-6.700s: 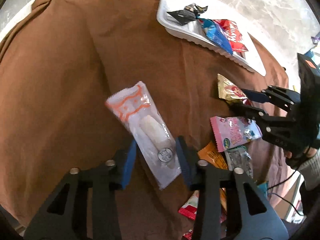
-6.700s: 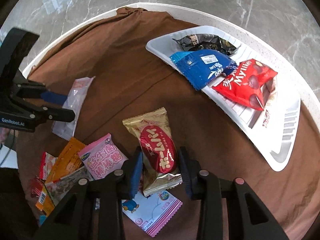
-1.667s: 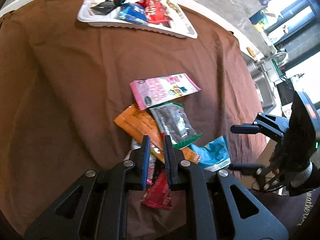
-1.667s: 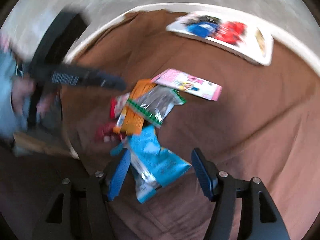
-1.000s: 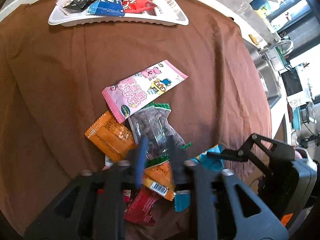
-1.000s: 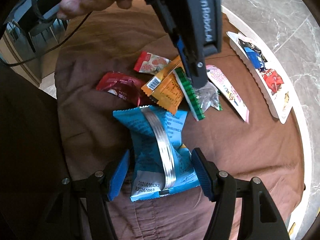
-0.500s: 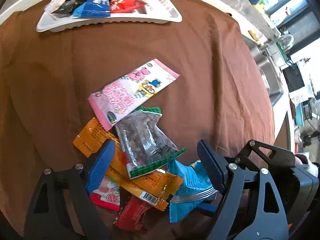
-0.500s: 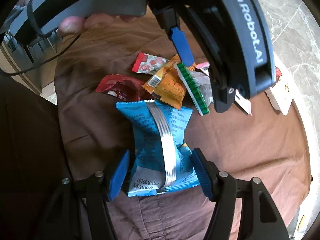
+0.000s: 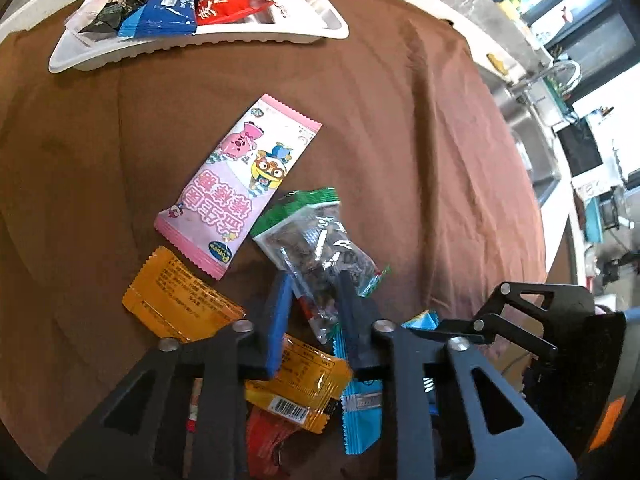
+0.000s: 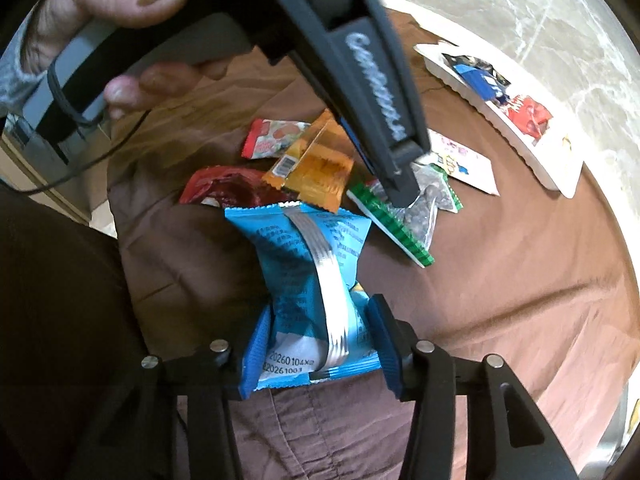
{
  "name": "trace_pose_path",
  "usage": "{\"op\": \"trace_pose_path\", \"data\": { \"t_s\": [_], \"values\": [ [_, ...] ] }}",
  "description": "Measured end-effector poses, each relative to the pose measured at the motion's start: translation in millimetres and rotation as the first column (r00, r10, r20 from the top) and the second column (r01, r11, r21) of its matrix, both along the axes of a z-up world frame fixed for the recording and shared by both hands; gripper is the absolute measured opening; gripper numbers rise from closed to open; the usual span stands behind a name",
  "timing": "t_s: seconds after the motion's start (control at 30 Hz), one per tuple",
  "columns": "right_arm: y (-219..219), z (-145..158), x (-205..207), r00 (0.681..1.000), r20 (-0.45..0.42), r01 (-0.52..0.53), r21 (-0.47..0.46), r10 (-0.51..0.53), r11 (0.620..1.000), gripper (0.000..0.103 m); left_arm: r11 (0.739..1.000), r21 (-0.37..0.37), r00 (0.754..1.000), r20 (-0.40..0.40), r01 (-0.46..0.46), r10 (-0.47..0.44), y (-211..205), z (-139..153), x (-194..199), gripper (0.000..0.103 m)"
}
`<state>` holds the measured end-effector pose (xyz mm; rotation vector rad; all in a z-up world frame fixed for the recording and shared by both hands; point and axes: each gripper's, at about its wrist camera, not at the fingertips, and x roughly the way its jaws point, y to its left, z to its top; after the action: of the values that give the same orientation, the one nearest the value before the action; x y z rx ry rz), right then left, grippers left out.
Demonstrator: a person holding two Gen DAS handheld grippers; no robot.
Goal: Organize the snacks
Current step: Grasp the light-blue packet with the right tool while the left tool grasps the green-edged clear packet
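Left gripper (image 9: 312,300) closing on the clear green-edged packet (image 9: 320,248), blue pads now pinching its lower end; half a second ago spread wide around the whole pile. Packet crumpled and tilted up toward 1 o'clock, no longer flat over the orange packet (image 9: 180,300). Pink cartoon packet (image 9: 240,188) lying at 11 o'clock from it, turned steeper than before. Second orange packet (image 9: 304,388) and red wrapper (image 9: 268,440) tucked under the left gripper at 6 o'clock.

Right gripper (image 10: 316,344) closing too, pads pressed into both sides of the blue packet (image 10: 316,280), waist of the bag squeezed narrow; half a second back, spread around it with the bag still full-width. Blue packet on the brown cloth (image 10: 520,320) near the tabletop edge, at 5 o'clock from the pile.

White tray (image 9: 240,40) at 12 o'clock in the left wrist view, holding black, blue and red packets, unchanged. Hand (image 10: 120,20) gripping the left gripper's handle at 10 o'clock in the right wrist view.
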<state>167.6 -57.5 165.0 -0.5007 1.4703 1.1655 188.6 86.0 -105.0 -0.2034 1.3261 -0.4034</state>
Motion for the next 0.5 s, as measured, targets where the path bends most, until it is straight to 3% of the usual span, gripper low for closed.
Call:
{"op": "trace_pose_path", "data": {
  "t_s": [0.17,0.3,0.43,0.5],
  "values": [
    [-19,2,17,0.996,-0.036,0.077,0.007,-0.077,0.997,0.045,1.0,-0.021,1.0,-0.005,0.009,-0.009,-1,1,3,0.017],
    [-27,1,17,0.996,-0.026,0.088,-0.012,-0.088,0.996,0.045,0.997,-0.053,0.998,-0.045,-0.048,0.046,0,-5,9,0.017],
    [-28,2,8,0.996,-0.024,0.086,-0.018,-0.087,0.996,0.045,0.998,-0.017,0.997,-0.06,-0.055,0.054,-7,-9,15,0.018],
    [-28,2,6,0.996,-0.019,0.086,-0.016,-0.086,0.996,0.045,0.999,0.02,0.997,-0.055,-0.05,0.051,-12,-9,17,0.024]
  ]
}}
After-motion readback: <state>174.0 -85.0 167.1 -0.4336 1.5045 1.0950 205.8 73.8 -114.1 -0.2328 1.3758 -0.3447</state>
